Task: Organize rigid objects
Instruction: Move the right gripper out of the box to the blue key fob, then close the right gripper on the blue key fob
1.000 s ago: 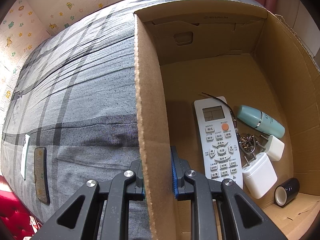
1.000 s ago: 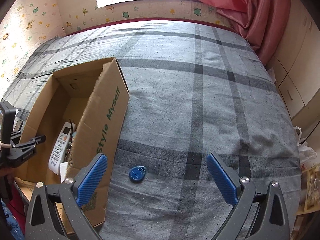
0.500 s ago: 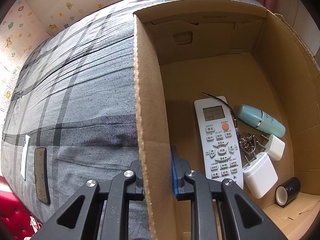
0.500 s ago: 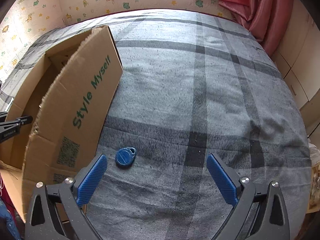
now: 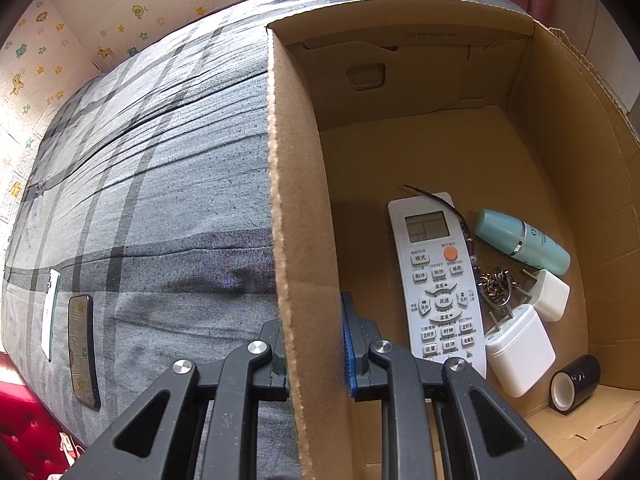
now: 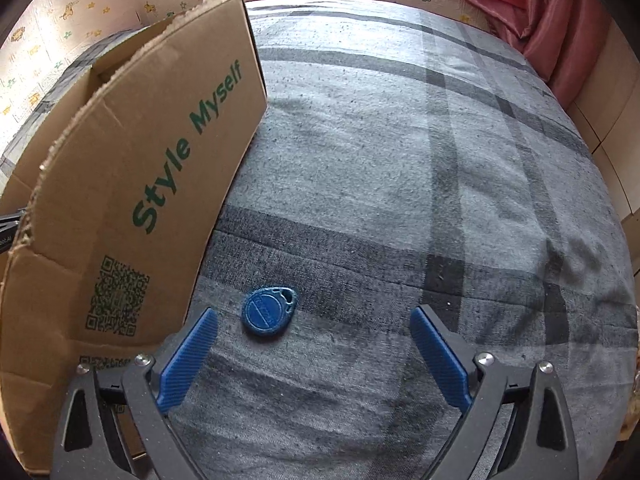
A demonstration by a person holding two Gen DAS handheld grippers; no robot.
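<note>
A bed [image 6: 400, 160] with a grey plaid cover fills both views. On it stands an open cardboard box [image 5: 440, 152], its outer wall printed "Style Myself" in green above a square code. The left gripper [image 5: 316, 356] is clenched on the box's near side wall, one finger outside against the cover and the blue-padded finger inside. Outside the box, at the far left of the left wrist view, a dark phone [image 5: 83, 350] and a white flat thing [image 5: 50, 312] lie on the cover side by side.

Inside the box lie a white remote control [image 5: 436, 280], a teal bottle [image 5: 520, 246] just beside it, two white plug adapters [image 5: 520, 350] near the remote's lower end, a black roll of tape [image 5: 576, 384] in the corner, and a small bunch of keys [image 5: 496, 286] between the remote and the adapters.

The right gripper [image 6: 314, 344] hangs over the cover just beside the box, its fingers spread wide and closing. A blue key fob [image 6: 269, 314] lies flat on the cover between the blue pads, nearer the left one, touched by neither.
</note>
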